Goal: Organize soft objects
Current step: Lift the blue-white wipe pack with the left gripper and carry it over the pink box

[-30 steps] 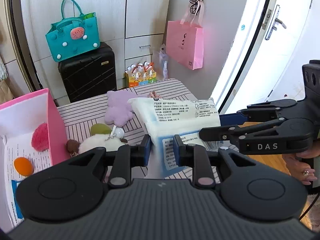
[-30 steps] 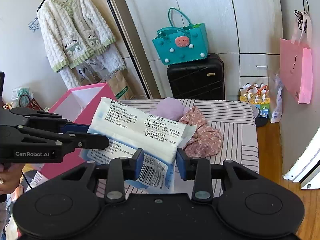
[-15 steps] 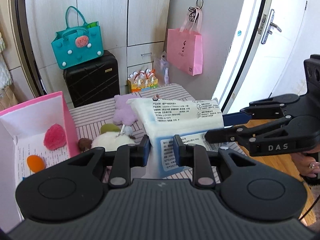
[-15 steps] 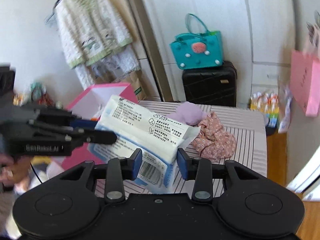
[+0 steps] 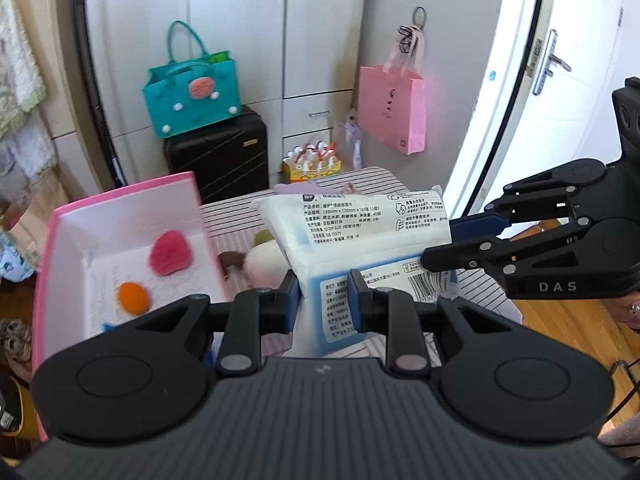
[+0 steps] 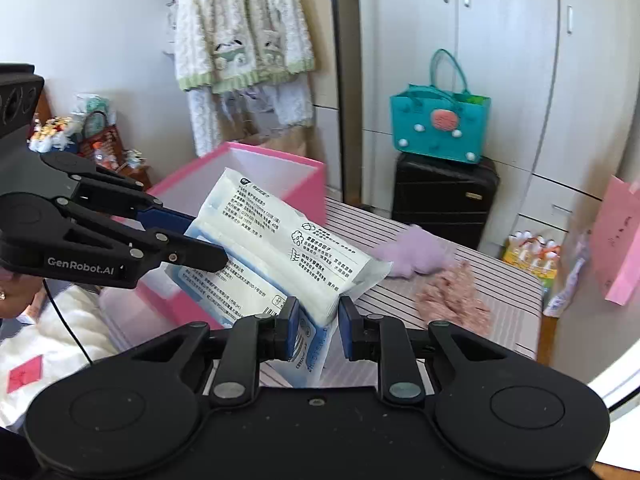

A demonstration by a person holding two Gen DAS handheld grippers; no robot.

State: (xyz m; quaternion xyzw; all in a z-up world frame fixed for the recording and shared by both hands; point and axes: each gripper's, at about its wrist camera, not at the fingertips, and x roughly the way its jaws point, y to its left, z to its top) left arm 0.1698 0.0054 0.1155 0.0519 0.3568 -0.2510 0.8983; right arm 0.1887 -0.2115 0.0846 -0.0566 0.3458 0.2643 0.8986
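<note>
A bedroom corner with white wardrobe doors frames the scene: a black suitcase [image 5: 218, 152] with a teal tote [image 5: 192, 96] on top, a pink paper bag [image 5: 394, 108] hanging from a hook, a fleecy jacket [image 6: 240, 36] on a hanger, and a striped desk [image 6: 452, 280] in the middle. A soft tissue pack [image 5: 360, 236] hangs in the air above the desk, carried between both tools and tilted toward the open pink box [image 5: 120, 216], which already holds a red pompom [image 5: 170, 252] and an orange ball [image 5: 134, 298]. The left claw [image 5: 323, 300] is pressed together on the pack's blue lower edge. The right claw [image 6: 318, 330] has just been closing, with the pack's other corner between its jaws, and now pinches the wrapper there. The main risk, as I judge it, is slippage: both grips bite only thin plastic film at the edges, so the heavier middle could sag and pull the wrapper out of one claw, dropping the pack onto the desk or across the box rim. If the two hands drift apart or twist unevenly, the film could stretch or tear. The pack also looks long next to the box opening, so it may catch on the pink wall. A purple plush [image 6: 416, 256], a pink floral cloth [image 6: 452, 300] and a white fluffy toy [image 5: 266, 266] wait on the desk.
</note>
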